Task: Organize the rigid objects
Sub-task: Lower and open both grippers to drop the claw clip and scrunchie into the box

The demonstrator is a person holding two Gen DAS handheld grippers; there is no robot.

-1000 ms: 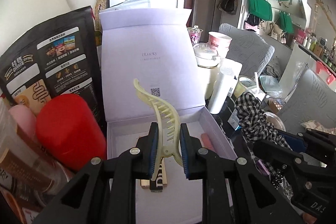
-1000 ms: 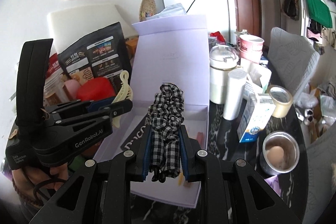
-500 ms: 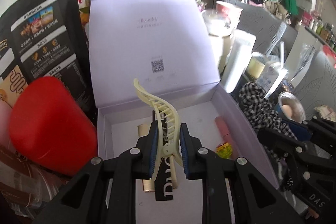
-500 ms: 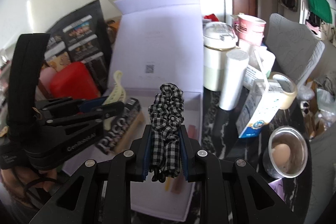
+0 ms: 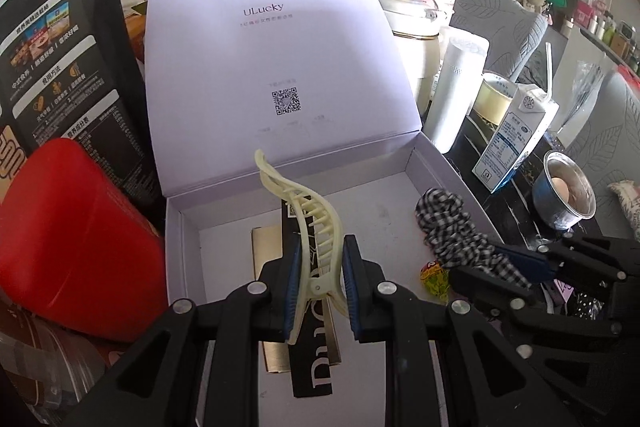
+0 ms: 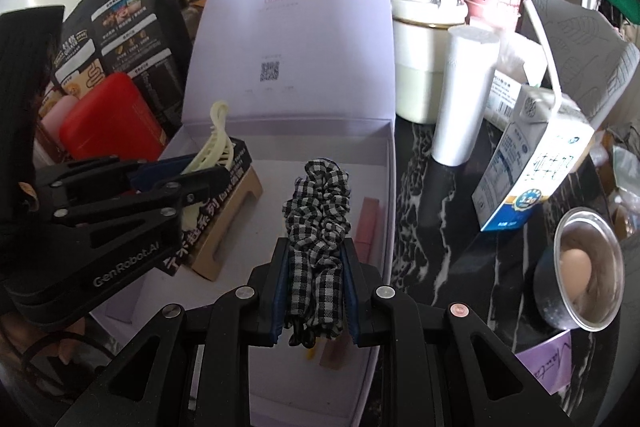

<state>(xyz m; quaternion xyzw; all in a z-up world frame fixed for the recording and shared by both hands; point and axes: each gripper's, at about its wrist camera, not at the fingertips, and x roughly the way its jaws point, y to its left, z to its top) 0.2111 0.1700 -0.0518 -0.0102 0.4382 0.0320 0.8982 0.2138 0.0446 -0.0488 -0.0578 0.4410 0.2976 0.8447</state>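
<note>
Because both items look bound for the open box (image 5: pixel 188 259), the left tongs (image 5: pixel 318 281) pinch a cream hair clip (image 5: pixel 308 227) upright over its floor, while the right tongs (image 6: pixel 314 293), just beside them, squeeze a checked scrunchie (image 6: pixel 318 211) above the box's right half.

Left claw (image 5: pixel 319 283) and right claw (image 6: pixel 313 291) (both clamped) sit side by side.
</note>
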